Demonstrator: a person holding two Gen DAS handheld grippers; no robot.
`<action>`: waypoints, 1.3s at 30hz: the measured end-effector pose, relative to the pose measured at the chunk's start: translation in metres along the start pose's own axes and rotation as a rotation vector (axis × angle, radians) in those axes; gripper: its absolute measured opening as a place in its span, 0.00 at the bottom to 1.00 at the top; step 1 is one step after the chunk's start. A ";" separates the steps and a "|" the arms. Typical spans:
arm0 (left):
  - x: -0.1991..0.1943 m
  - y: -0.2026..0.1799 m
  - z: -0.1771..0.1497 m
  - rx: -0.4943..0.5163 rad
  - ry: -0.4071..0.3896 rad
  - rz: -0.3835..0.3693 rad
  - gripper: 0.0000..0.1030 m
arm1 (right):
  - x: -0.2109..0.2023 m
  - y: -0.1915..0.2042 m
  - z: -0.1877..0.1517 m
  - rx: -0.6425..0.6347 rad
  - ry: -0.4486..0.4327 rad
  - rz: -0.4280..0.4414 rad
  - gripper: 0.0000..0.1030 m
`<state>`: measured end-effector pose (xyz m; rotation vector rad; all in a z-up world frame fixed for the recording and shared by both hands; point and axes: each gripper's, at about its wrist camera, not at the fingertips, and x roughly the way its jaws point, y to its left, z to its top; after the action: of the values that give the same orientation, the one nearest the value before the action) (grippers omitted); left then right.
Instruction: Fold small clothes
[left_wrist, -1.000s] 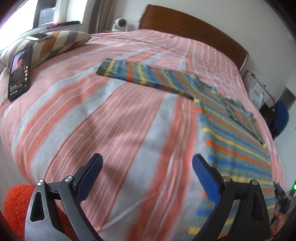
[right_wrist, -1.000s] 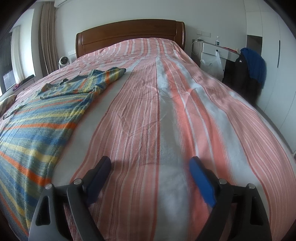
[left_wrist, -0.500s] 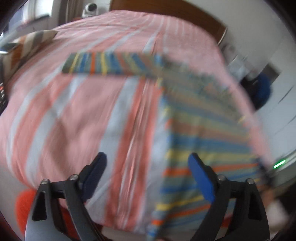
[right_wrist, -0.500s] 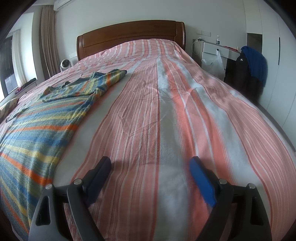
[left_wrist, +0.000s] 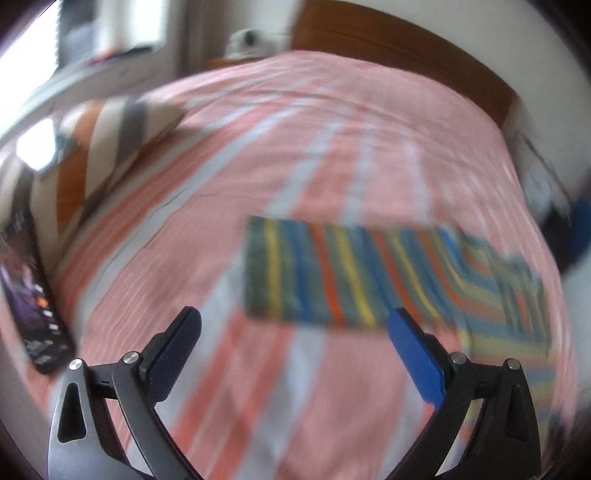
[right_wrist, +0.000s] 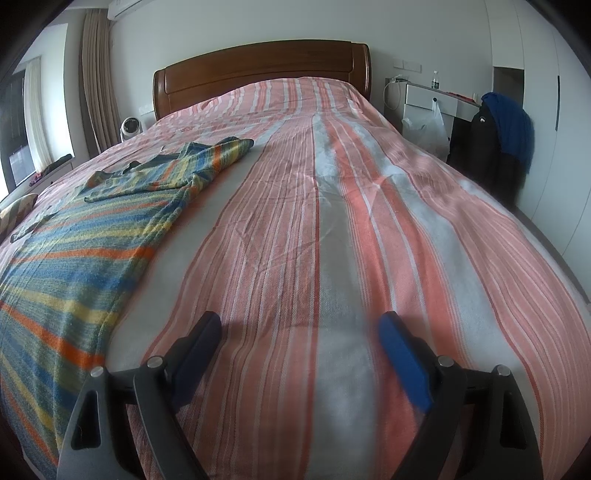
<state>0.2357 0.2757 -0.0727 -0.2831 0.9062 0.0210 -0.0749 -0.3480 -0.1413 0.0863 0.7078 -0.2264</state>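
Observation:
A striped shirt in blue, yellow, orange and green (right_wrist: 85, 236) lies spread flat on the pink-striped bed (right_wrist: 332, 206). In the left wrist view its long sleeve (left_wrist: 332, 273) stretches across just beyond my left gripper (left_wrist: 295, 328), which is open and empty above the bedspread; this view is blurred. My right gripper (right_wrist: 299, 332) is open and empty, low over bare bedspread to the right of the shirt's body. The shirt's other sleeve (right_wrist: 225, 151) points toward the headboard.
A striped pillow (left_wrist: 99, 147) and a phone (left_wrist: 33, 306) lie at the bed's left edge. A wooden headboard (right_wrist: 258, 74) stands at the far end. A white nightstand (right_wrist: 428, 99) and a chair with dark and blue clothes (right_wrist: 495, 136) stand to the right.
The left gripper has swung fast toward the shirt's sleeve, which now lies just ahead of its fingers. The right gripper has barely moved. Both stay open.

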 end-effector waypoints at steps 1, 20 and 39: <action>0.013 0.012 0.008 -0.069 0.002 0.007 0.98 | 0.000 0.001 0.000 -0.002 0.000 -0.003 0.84; -0.028 -0.152 0.039 0.242 -0.068 -0.111 0.02 | 0.000 0.001 -0.001 0.000 -0.003 0.001 0.84; 0.043 -0.309 -0.071 0.425 0.085 -0.206 0.83 | 0.001 0.001 0.000 0.001 0.003 0.008 0.85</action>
<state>0.2502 -0.0437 -0.0754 0.0209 0.9384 -0.3727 -0.0741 -0.3470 -0.1417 0.0907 0.7104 -0.2191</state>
